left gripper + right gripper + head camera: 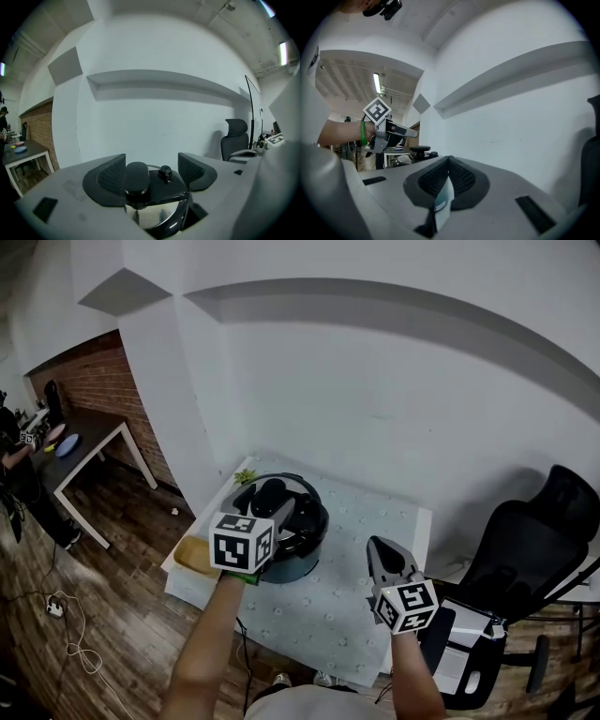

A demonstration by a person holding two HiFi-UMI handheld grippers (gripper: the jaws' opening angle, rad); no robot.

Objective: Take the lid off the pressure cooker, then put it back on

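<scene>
One cooker, round with a shiny steel wall, stands on the worktop, whose pale cloth is dotted with small motifs. Its one black lid sits on top and bears one rounded knob and one small valve. There are two grippers. The left gripper hovers by the lid, its ribbed black jaws wide, gripping nothing. The right gripper, well apart, has its jaws together, empty. One black chair stands beside the worktop

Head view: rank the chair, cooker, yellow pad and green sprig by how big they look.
1. chair
2. cooker
3. yellow pad, partly hidden
4. green sprig
</scene>
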